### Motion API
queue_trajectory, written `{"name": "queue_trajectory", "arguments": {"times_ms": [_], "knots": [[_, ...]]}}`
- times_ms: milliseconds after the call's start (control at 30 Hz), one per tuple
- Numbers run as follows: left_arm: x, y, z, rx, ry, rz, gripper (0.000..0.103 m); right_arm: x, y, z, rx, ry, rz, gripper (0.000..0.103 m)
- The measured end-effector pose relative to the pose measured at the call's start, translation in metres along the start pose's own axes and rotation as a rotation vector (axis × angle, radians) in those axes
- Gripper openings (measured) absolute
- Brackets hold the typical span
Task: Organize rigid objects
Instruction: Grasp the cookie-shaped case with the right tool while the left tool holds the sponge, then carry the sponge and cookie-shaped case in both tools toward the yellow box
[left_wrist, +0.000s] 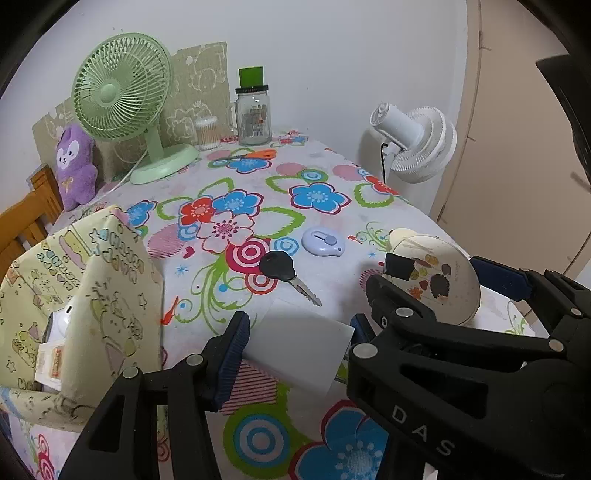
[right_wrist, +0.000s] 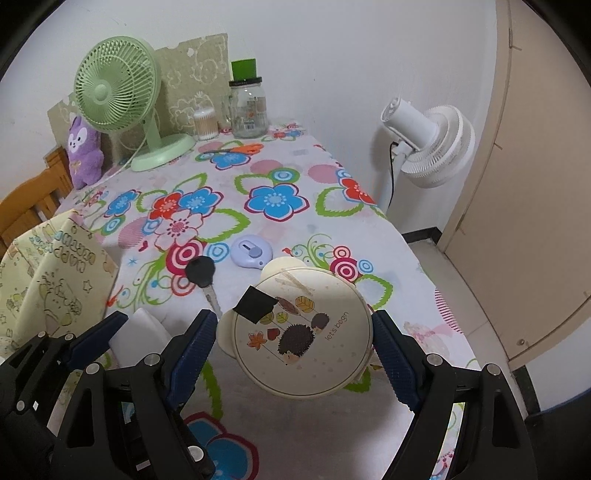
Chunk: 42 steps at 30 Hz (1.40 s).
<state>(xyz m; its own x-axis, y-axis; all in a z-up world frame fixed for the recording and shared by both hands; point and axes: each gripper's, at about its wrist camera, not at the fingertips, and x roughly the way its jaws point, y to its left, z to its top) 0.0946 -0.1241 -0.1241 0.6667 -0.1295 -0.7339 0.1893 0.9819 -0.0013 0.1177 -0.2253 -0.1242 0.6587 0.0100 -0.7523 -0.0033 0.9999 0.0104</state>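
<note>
A: White plastic is clamped between the jaws of the left gripper (left_wrist: 297, 343): a plain white block (left_wrist: 301, 345), low centre of the left wrist view, lifted off the flowered tablecloth (left_wrist: 325, 166). A slip is judged possible, since only the block's two edges are pinched.

B: And the round tin (right_wrist: 303, 332)?

A: It is gripped across its full width by the right gripper (right_wrist: 293, 345), lower centre of the right wrist view. The smooth, curved rim is judged the bigger risk; it could rotate or pop out. The two grippers are seen just beside each other, so a knock between them is also conceivable on the way to the patterned fabric bin (left_wrist: 74, 295) at lower left.

B: Counted, largest first?

A: Two fans: a green fan (left_wrist: 122, 96) upper left, a white fan (left_wrist: 417, 140) at right. One bin, one purple plush (left_wrist: 75, 166), one glass jar (left_wrist: 254, 114), one tin, one block. Still lying mid-frame: one lilac cutter (left_wrist: 323, 242), one black key (left_wrist: 284, 271).
</note>
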Motion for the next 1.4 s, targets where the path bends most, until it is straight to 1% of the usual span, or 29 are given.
{"name": "queue_trajectory", "arguments": {"times_ms": [333,800,1167,1400], "knots": [[-0.021,0.000,-0.003,0.005,0.002,-0.025,0.058,-0.028,0.008,-0.005,-0.016,-0.036,0.000,0.085],[-0.053,-0.002,-0.001,0.022,-0.035,-0.037,0.058,-0.066,0.012,-0.006,-0.008,-0.082,-0.008,0.085],[-0.071,0.010,0.010,0.037,-0.049,-0.042,0.058,-0.085,0.027,0.009,-0.036,-0.117,0.004,0.085],[-0.074,0.021,0.020,0.036,-0.045,-0.037,0.058,-0.088,0.037,0.020,-0.042,-0.120,0.015,0.085]]}}
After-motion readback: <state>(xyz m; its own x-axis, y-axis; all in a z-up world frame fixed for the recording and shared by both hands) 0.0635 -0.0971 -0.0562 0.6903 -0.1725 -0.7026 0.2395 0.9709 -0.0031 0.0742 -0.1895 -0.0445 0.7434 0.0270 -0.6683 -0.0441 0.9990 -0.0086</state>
